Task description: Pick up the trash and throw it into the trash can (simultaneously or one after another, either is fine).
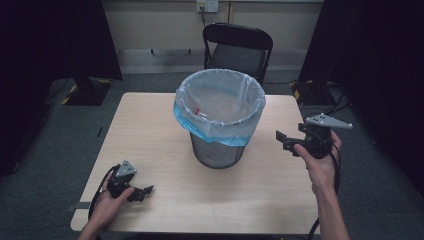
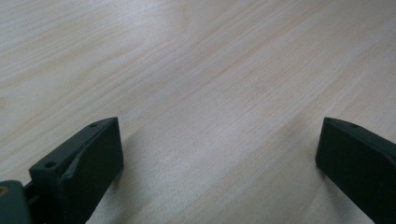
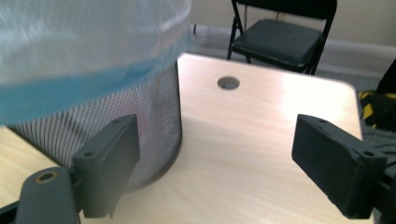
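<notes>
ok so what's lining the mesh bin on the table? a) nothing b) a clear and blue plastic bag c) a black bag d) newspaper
b, a clear plastic bag with a blue band is folded over the rim of the mesh bin.

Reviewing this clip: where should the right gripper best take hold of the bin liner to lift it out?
Probably the folded-over blue cuff of the liner on the side facing the right gripper: it hangs loose outside the mesh bin, thin enough for the open jaws, approached sideways from the right.

Open right claw (image 3: 215, 163) beside mesh bin (image 3: 93, 126), its blurred liner (image 3: 84, 42) perhaps plastic.
</notes>
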